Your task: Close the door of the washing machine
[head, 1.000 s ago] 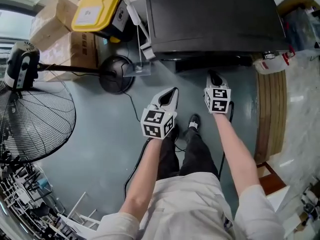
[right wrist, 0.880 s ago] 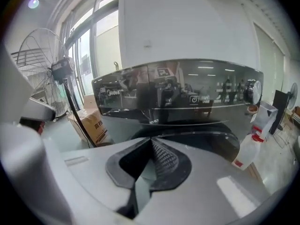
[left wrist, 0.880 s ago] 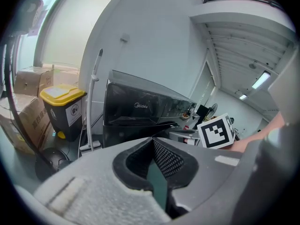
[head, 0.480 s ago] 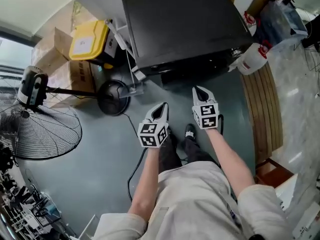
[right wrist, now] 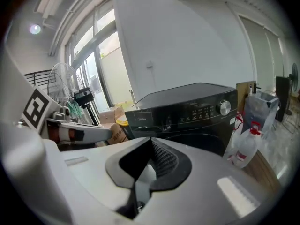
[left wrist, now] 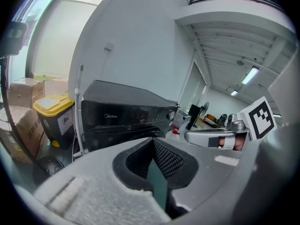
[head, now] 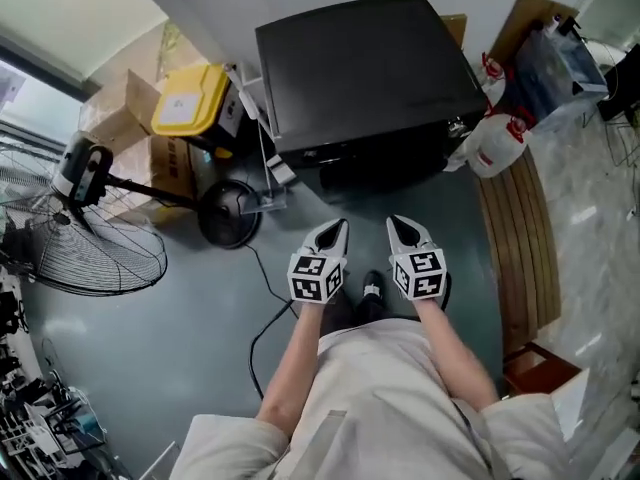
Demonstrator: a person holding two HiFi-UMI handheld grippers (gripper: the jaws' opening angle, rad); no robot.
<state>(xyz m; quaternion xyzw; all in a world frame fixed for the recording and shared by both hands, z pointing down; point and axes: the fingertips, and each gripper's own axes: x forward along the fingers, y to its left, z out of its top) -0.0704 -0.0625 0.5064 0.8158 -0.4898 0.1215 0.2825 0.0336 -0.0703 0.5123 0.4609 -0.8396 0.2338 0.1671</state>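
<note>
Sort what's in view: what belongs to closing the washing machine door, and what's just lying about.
Job:
washing machine
left hand-held gripper
right hand-held gripper

Lying about:
yellow-lidded bin
standing fan
cardboard boxes
spray bottles
floor cable

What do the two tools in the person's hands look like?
The left tool and right tool match: pale grey shells that narrow to a point like a beak, lined with black bumpy pads. Each carries a white cube printed with black square markers. The person wears a light, short-sleeved top.
</note>
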